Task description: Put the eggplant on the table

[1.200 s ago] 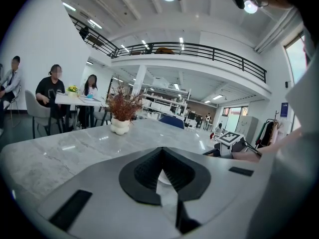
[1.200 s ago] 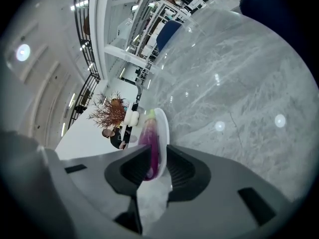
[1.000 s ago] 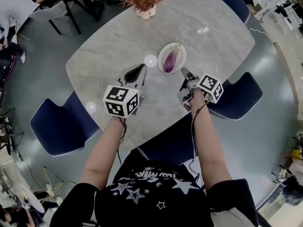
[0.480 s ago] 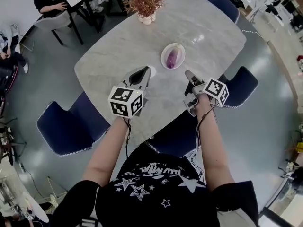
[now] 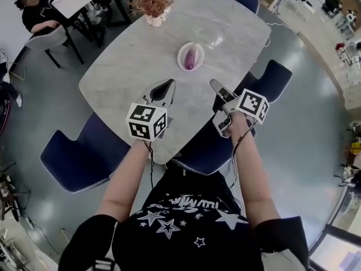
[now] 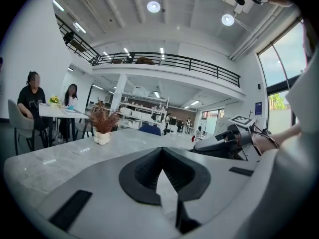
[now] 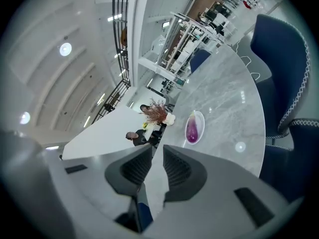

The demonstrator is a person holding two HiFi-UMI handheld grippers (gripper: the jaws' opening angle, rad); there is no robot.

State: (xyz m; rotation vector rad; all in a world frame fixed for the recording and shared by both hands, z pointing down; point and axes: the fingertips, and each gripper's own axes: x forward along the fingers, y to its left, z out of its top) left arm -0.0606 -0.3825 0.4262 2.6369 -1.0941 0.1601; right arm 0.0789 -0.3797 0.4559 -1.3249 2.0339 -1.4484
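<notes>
L claw point(image 5: 168, 83) tips pinched together, holding nothing. R claw point(image 5: 215, 84) open just a crack, empty too. Eggplant point(image 5: 190, 57) lies in dish point(image 5: 181, 51) on bench point(image 5: 124, 72), long axis near-far, pale end far.

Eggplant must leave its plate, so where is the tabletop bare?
Bare grey marble tabletop lies left of the white oval plate holding the purple eggplant, and between plate and near edge. Crowded only around the potted dried plant.

Eggplant point(image 5: 191, 57) in white dish point(image 5: 181, 52) on marble table point(image 5: 231, 21)
</notes>
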